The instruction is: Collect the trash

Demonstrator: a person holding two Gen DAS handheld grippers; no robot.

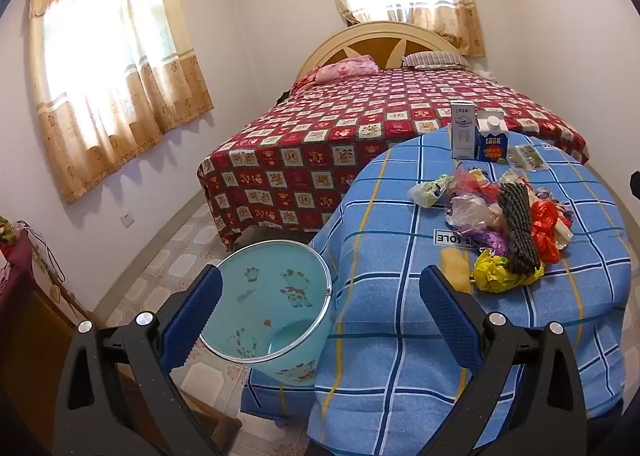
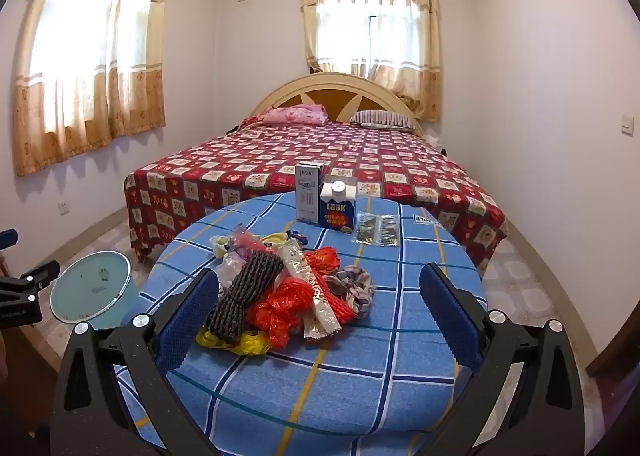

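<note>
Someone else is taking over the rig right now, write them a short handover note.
Left claw: open, holding nothing, over the table edge above the bucket.
Right claw: open, holding nothing, facing the trash pile.
Pile sits mid-table on the blue checked cloth; two cartons and foil packets stand behind it.
Done: nothing; the bucket looks empty.
Left: move all trash into the bucket.

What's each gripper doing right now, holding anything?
Left gripper: open, holding nothing, above the bin.
Right gripper: open, holding nothing, facing the trash pile.
</note>
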